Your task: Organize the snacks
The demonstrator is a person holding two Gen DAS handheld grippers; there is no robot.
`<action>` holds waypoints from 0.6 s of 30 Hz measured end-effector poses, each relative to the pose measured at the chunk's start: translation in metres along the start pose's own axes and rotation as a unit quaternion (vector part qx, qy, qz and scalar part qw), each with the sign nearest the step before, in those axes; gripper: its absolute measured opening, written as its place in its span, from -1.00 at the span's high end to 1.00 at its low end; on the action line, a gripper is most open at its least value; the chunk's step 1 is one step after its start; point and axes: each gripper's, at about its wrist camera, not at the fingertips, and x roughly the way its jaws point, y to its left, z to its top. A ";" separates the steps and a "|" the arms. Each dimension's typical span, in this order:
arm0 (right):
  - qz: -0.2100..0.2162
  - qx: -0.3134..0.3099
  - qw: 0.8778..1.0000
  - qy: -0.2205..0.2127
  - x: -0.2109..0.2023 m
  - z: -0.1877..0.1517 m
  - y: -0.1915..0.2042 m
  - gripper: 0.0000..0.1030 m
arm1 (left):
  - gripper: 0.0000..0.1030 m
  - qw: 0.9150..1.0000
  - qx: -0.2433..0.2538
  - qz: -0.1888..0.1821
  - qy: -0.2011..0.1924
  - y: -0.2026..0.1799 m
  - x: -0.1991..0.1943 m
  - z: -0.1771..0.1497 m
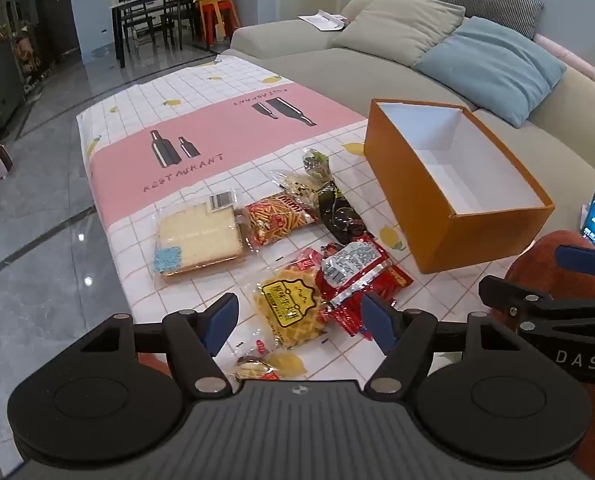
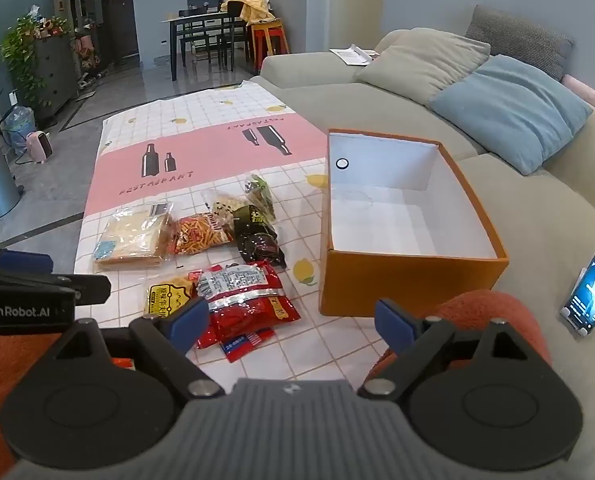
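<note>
Snack packets (image 1: 297, 256) crowd the near tablecloth (image 1: 201, 92); the orange box (image 2: 401, 280) blocks the right.

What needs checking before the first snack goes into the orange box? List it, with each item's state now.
1. Orange box open, nothing inside: ok.
2. Left hand-held gripper open, empty: ok.
3. Right hand-held gripper open, empty: ok.
4. Yellow waffle pack lies between the left fingers, unpinched: ok.
5. Red snack bag overlaps smaller red packets; clean single pick: cannot tell.
6. Snacks all still on the tablecloth, none boxed: not ok.
</note>
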 end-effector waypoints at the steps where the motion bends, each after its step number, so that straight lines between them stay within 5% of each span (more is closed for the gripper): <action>1: -0.002 -0.001 1.000 0.001 0.000 0.000 0.000 -0.71 | -0.61 1.000 0.003 0.005 0.000 0.000 0.000 0.000; 18: -0.002 -0.002 1.000 0.007 0.006 -0.001 0.003 -0.71 | -0.61 1.000 0.015 0.005 0.016 -0.004 0.003 -0.007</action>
